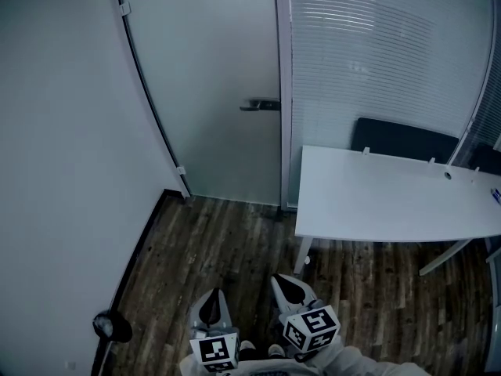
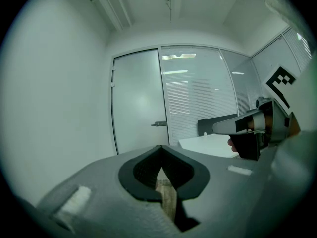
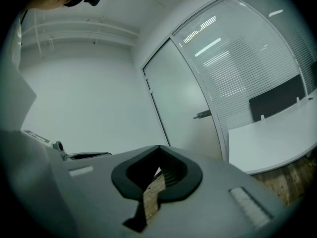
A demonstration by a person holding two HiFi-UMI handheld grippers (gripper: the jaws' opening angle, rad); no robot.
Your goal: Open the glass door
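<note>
The frosted glass door [image 1: 211, 92] stands closed straight ahead, its dark lever handle [image 1: 261, 105] at its right edge beside the frame. Both grippers are held low and near my body, well short of the door. My left gripper [image 1: 211, 305] is shut, its tips meeting with nothing between them. To its right, my right gripper [image 1: 291, 287] is shut and empty too. The left gripper view shows the door [image 2: 137, 103] and its handle [image 2: 159, 124] far beyond the closed left gripper [image 2: 159, 150]. In the right gripper view the handle [image 3: 202, 115] shows past the closed right gripper [image 3: 159, 150].
A white desk [image 1: 376, 194] stands right of the door, with a dark chair back [image 1: 403, 139] behind it. A glass partition with blinds [image 1: 376, 53] runs right of the door frame. A white wall [image 1: 63, 171] closes the left. A small black object [image 1: 112, 326] sits by the wall's base.
</note>
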